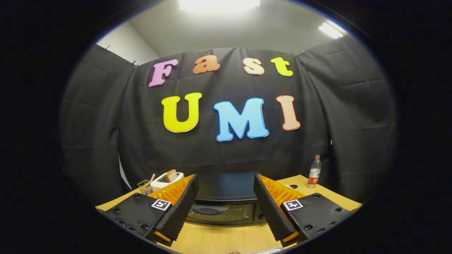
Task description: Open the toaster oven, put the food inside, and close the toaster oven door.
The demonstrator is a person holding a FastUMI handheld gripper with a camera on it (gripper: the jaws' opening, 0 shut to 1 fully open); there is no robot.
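Note:
The toaster oven (pixel 224 203) is a dark box on the wooden table (pixel 219 240), straight ahead of my fingers and seen between them. Its door looks closed, with a curved handle (pixel 208 210) across the top of the glass. My gripper (pixel 225 211) is open, with a wide gap between the fingers and nothing held. The left finger (pixel 178 208) and right finger (pixel 272 211) frame the oven's front without touching it. At the table's near edge, a pale sliver of something (pixel 263 251) shows; I cannot tell what it is.
A white pop-up toaster (pixel 166 179) with a slice of bread stands at the back left, next to a small wire basket (pixel 144 187). A plastic bottle (pixel 314 172) with a red cap stands at the back right. Black cloth walls close in the table behind.

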